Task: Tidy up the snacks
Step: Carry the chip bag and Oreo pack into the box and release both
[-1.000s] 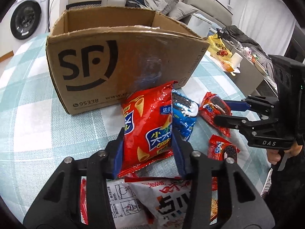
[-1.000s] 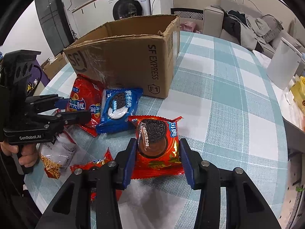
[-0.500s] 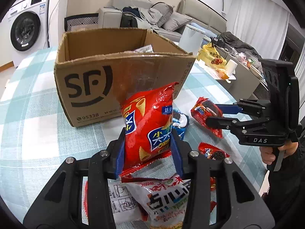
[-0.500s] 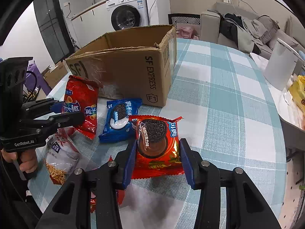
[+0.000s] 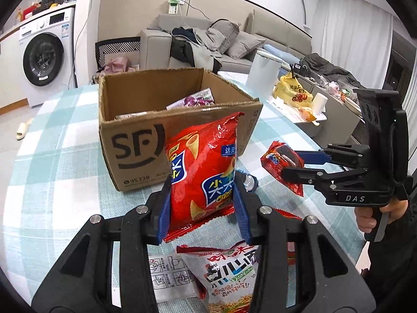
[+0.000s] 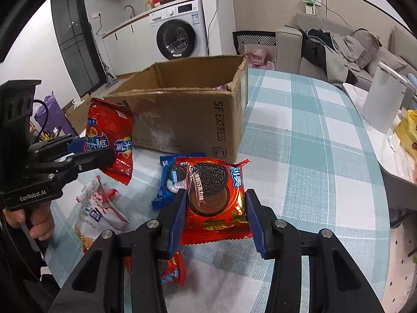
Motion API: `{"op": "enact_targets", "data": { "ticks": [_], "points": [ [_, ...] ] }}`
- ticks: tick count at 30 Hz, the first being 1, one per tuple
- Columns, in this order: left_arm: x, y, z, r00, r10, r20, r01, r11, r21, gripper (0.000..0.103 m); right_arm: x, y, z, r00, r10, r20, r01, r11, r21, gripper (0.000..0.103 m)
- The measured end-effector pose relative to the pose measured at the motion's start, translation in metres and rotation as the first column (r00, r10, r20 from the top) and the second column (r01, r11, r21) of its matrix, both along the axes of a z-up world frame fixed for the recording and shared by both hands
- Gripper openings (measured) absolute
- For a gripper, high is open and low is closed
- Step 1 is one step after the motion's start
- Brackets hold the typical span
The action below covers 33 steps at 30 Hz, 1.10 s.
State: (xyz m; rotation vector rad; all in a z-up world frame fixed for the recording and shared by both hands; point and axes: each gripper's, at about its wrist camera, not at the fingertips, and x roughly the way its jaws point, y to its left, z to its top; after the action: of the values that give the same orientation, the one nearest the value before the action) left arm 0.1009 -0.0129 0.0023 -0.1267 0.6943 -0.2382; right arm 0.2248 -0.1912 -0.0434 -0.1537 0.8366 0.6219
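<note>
Snacks are going two at a time toward a cardboard box on a table with a blue-and-white checked cloth. A red chip bag is hanging upright in the left gripper, whose blue pads are clamping its lower sides, and it is sitting clear of the tabletop, in front of the box's printed near wall. In the right wrist view that same bag is showing at the left, just beside the box's corner. A red cookie packet is being pinched at its two side edges by the right gripper, its fingers pressing against the wrapper, held above the cloth near the box's front corner. The box is standing open, with a purple-and-white wrapper and other packets lying inside. On the cloth under the grippers, a blue cookie packet is lying partly behind the red one, a white noodle-snack bag is resting closest to the person, and another small red cookie packet is peeking out below the right gripper's fingers. A hand is gripping each tool's handle. Beyond the table, a washing machine is standing against the wall and a grey sofa is carrying piled clothes.
</note>
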Motion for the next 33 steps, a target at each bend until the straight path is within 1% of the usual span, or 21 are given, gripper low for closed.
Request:
{"op": "enact_targets", "data": {
  "ticks": [12,16,22,28,33],
  "points": [
    [-0.019,0.012,0.027,0.998,0.024,0.054,-0.024,1.0,-0.012,0.039,-0.009,0.004,0.016,0.999,0.0,0.036,-0.002,0.998,0.067,0.045],
    [-0.023,0.016,0.034,0.997,0.041,0.068,-0.04,0.999,-0.011,0.039,-0.012,0.007,0.021,0.999,-0.002,0.05,-0.003,0.995,0.103,0.045],
    [-0.031,0.028,0.051,0.992,0.072,0.105,-0.072,0.997,-0.008,0.039,-0.016,0.011,0.03,0.998,-0.007,0.069,-0.002,0.991,0.133,0.045],
    [-0.027,0.03,0.066,0.987,0.099,0.129,-0.099,0.995,-0.012,0.039,-0.016,0.014,0.04,0.996,-0.022,0.087,0.008,0.987,0.163,0.045],
    [-0.02,0.029,0.077,0.983,0.11,0.146,-0.111,0.994,0.001,0.039,-0.012,0.018,0.052,0.993,-0.038,0.11,0.017,0.982,0.187,0.045]
  ]
}}
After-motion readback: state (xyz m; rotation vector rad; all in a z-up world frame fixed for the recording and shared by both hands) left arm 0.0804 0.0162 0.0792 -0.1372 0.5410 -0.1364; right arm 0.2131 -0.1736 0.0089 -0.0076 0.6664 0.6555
